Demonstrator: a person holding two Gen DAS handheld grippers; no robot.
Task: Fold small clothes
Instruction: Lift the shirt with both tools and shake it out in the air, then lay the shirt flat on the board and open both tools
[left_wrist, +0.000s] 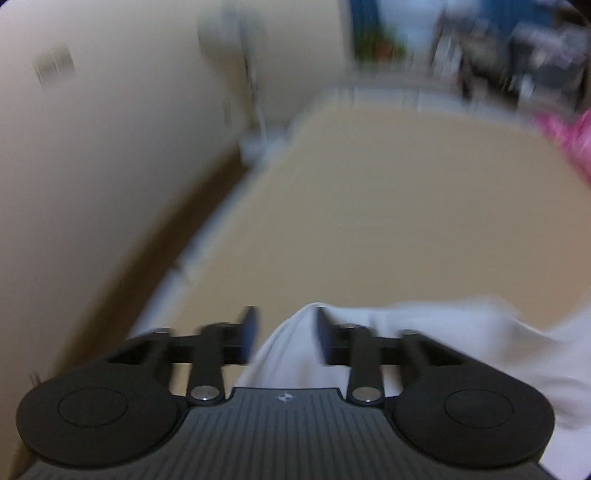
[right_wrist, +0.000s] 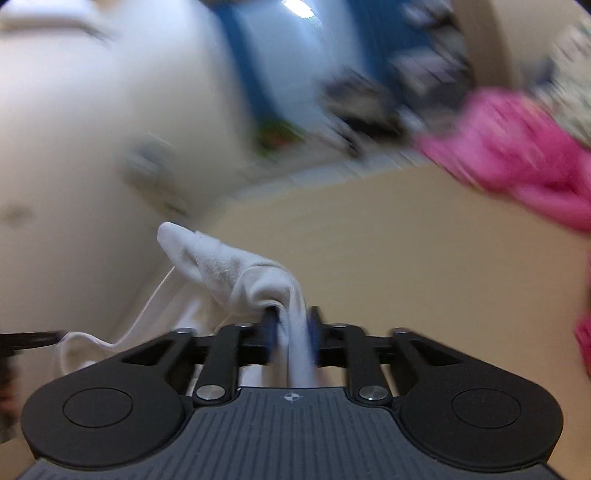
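From the left wrist, the left gripper (left_wrist: 284, 332) stands with its fingers apart, white garment (left_wrist: 424, 343) lying loose between them on the tan table (left_wrist: 369, 221), near its front edge. Better to let the soft cotton settle flat before pulling away.

From the right wrist, the right gripper (right_wrist: 291, 328) has bunched white cloth between narrowly parted fingers; whether they pinch it, I cannot tell. A crumpled pink garment (right_wrist: 517, 166) sits toward the far right corner.
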